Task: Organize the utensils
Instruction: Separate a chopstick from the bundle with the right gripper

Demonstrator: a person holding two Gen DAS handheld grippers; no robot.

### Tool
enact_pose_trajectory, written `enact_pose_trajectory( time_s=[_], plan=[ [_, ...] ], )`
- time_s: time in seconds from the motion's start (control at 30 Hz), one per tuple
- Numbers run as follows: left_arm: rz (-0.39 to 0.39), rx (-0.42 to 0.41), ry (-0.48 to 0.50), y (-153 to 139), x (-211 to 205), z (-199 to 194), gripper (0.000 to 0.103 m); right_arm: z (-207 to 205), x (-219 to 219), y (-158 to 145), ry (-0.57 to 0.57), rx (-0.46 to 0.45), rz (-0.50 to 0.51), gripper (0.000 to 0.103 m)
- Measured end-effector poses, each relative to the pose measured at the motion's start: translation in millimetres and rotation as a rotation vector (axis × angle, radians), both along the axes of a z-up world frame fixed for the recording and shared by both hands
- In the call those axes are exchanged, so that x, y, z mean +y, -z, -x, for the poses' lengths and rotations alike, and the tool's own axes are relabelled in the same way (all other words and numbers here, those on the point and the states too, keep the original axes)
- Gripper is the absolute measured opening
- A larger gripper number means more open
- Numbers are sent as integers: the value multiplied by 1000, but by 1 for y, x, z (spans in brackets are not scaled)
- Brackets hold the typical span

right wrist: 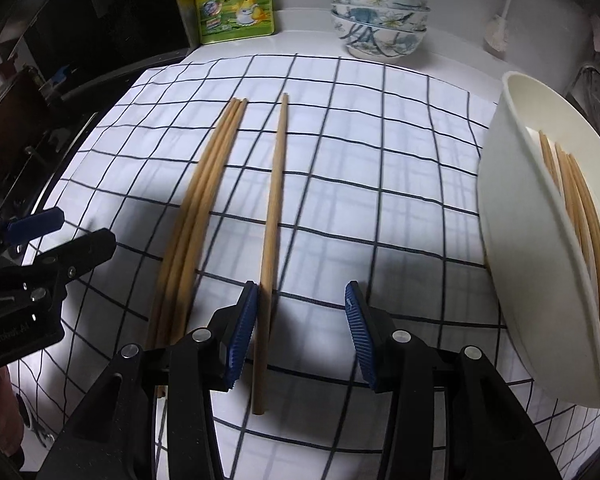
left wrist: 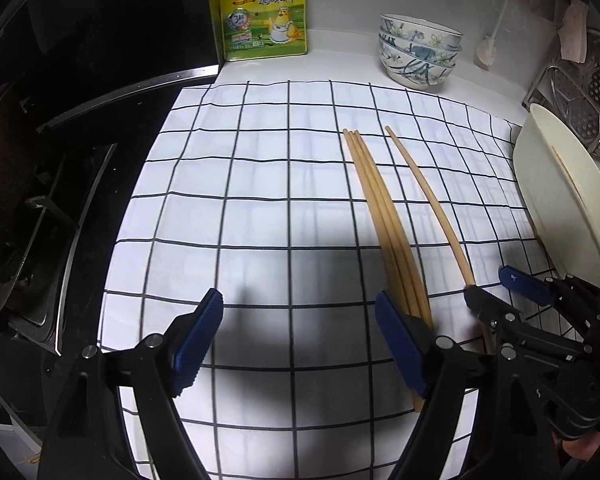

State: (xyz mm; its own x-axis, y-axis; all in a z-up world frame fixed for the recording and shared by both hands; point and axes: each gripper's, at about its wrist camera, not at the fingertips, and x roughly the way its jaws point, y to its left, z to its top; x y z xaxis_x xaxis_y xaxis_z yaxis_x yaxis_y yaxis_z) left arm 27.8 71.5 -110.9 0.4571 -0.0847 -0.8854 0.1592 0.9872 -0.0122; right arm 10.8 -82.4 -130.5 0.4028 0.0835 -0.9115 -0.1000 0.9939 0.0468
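Observation:
Three wooden chopsticks (left wrist: 380, 208) (right wrist: 204, 200) lie bundled on a white checked cloth (left wrist: 260, 184) (right wrist: 380, 168). A single chopstick (left wrist: 428, 200) (right wrist: 274, 208) lies just to their right. My left gripper (left wrist: 300, 340) (right wrist: 80, 228) stands open over bare cloth, and the bundle's near end passes under its right finger. My right gripper (right wrist: 302, 332) (left wrist: 490, 286) is open around the single chopstick's near end, which lies close by the left pad and well clear of the right one. A cream tub (right wrist: 500, 200) (left wrist: 560, 208) at the right holds several more chopsticks (right wrist: 580, 208).
Stacked floral bowls (left wrist: 420, 52) (right wrist: 380, 20) and a yellow seasoning pouch (left wrist: 260, 12) (right wrist: 236, 4) stand at the back. A black stove (left wrist: 60, 160) borders the cloth on the left. A steel steamer rack (left wrist: 588, 108) sits behind the tub.

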Motion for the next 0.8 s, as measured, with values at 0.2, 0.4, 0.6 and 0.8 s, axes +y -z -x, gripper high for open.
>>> enact_pose_trajectory(
  time_s=[0.2, 0.4, 0.6, 0.8],
  plan=[
    [3, 24, 19, 9, -11, -6, 78, -1, -20, -1, 53, 5, 6, 43],
    [-14, 33, 42, 16, -21, -8, 78, 3, -26, -5, 61, 1, -13, 43],
    [-32, 34, 50, 21, -26, -9, 80, 1, -26, -7, 53, -1, -23, 45],
    [-60, 39, 37, 24, -30, -10, 82, 1, -25, -8, 48, -2, -26, 45]
  ],
)
